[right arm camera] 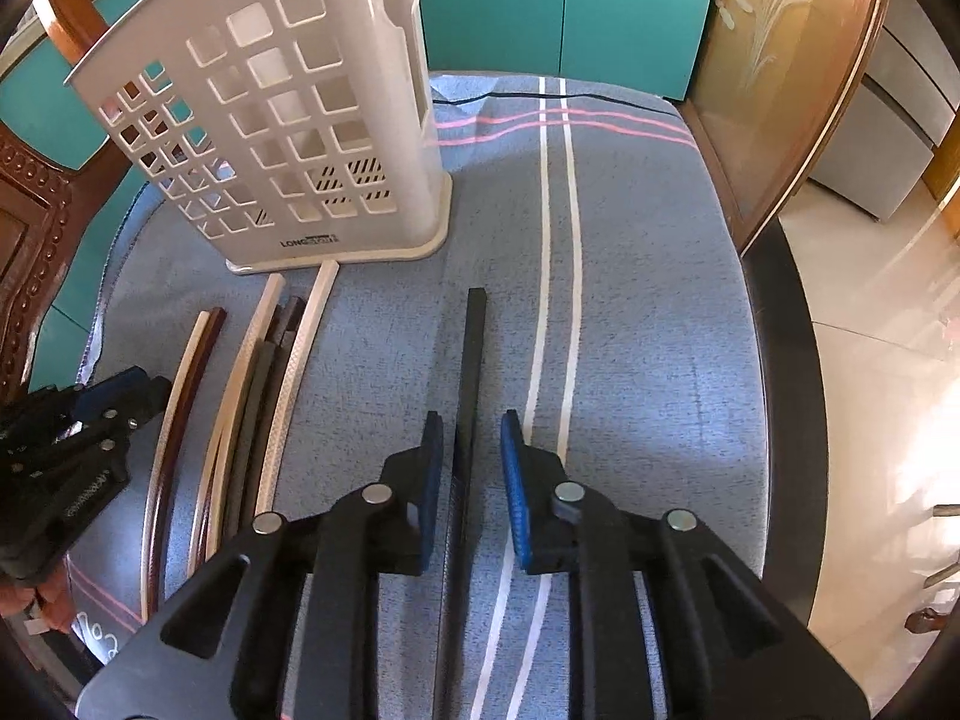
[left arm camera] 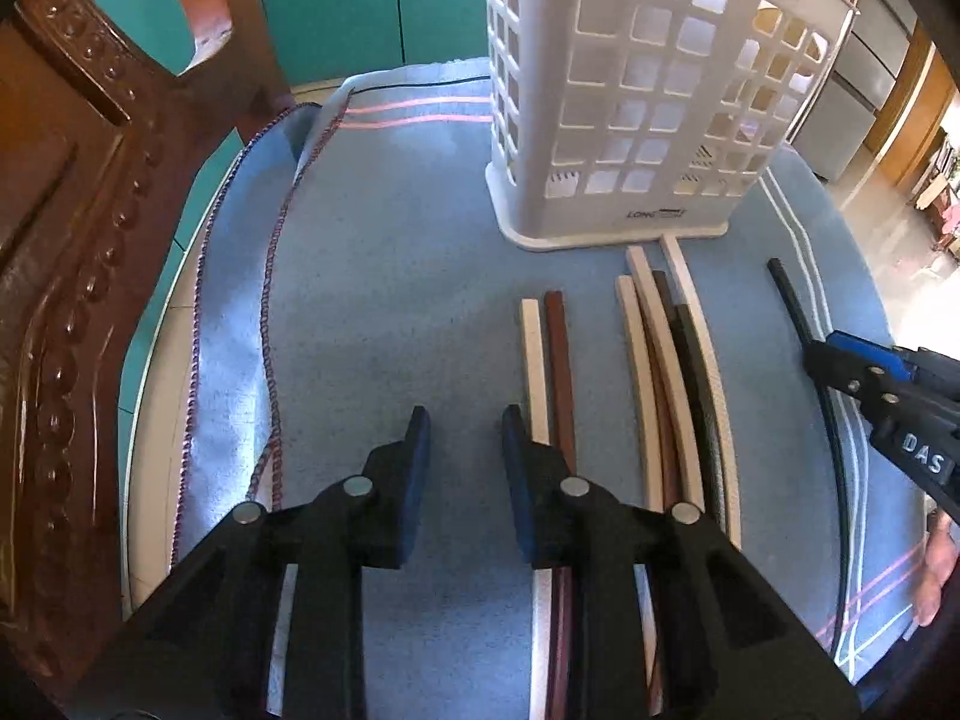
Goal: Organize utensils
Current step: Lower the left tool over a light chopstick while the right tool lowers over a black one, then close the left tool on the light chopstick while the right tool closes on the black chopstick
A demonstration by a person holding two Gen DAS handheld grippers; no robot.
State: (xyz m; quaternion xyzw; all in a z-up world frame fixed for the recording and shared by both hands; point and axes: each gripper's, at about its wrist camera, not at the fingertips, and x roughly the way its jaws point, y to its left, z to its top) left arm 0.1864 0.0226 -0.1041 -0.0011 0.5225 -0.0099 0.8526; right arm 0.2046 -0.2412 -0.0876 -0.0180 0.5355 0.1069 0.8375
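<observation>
A white perforated utensil holder (left arm camera: 630, 120) (right arm camera: 288, 138) stands upright at the back of the blue cloth. In front of it lie chopsticks: a cream and brown pair (left arm camera: 547, 360) (right arm camera: 186, 372), a bundle of several cream and dark ones (left arm camera: 666, 384) (right arm camera: 264, 372), and a single black one (left arm camera: 789, 300) (right arm camera: 474, 348). My left gripper (left arm camera: 465, 420) (right arm camera: 120, 396) is open over bare cloth, its right finger just beside the cream and brown pair. My right gripper (right arm camera: 471, 420) (left arm camera: 819, 354) is open, straddling the black chopstick, which lies flat between the blue pads (right arm camera: 513, 480) with a gap on the right.
A striped blue cloth (right arm camera: 630, 300) covers the round table. A carved wooden chair back (left arm camera: 72, 240) rises at the left edge. Teal cabinet doors (right arm camera: 570, 0) stand behind, a glass-panelled door (right arm camera: 780, 90) at the right. A hand (left arm camera: 936, 570) shows at the edge.
</observation>
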